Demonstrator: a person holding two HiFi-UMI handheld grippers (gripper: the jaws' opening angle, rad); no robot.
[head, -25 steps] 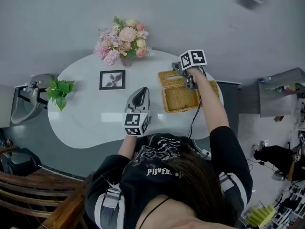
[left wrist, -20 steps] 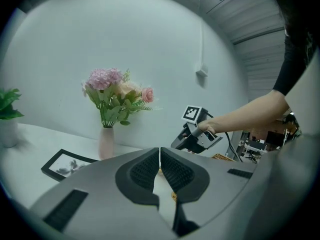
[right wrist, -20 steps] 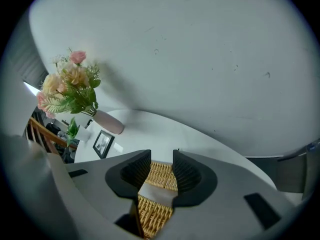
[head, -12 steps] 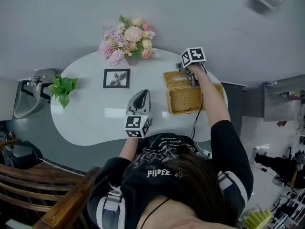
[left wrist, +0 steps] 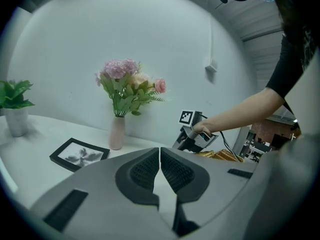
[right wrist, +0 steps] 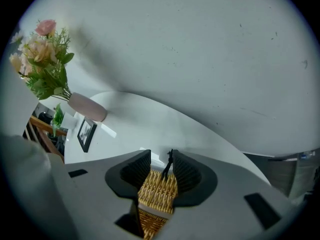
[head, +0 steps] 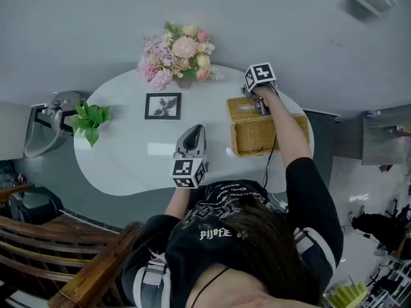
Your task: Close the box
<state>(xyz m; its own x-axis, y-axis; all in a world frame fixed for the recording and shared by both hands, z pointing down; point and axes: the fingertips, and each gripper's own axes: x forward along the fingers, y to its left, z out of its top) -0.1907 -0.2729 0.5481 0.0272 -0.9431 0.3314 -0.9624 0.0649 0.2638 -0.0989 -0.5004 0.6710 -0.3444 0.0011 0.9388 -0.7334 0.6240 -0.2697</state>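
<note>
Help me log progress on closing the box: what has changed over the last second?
The right gripper, shut on the edge of the wicker lid, appears to have tipped it forward toward the box opening; the box still looks open. Nothing was newly taken or released. The left gripper, jaws together and empty, the flowers and the picture frame stayed put.

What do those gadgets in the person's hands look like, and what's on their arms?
The left gripper and right gripper are grey shells with black ribbed pads, each carrying a white cube of black square markers. A black cable runs from the right one. The person wears a black short-sleeved shirt.
</note>
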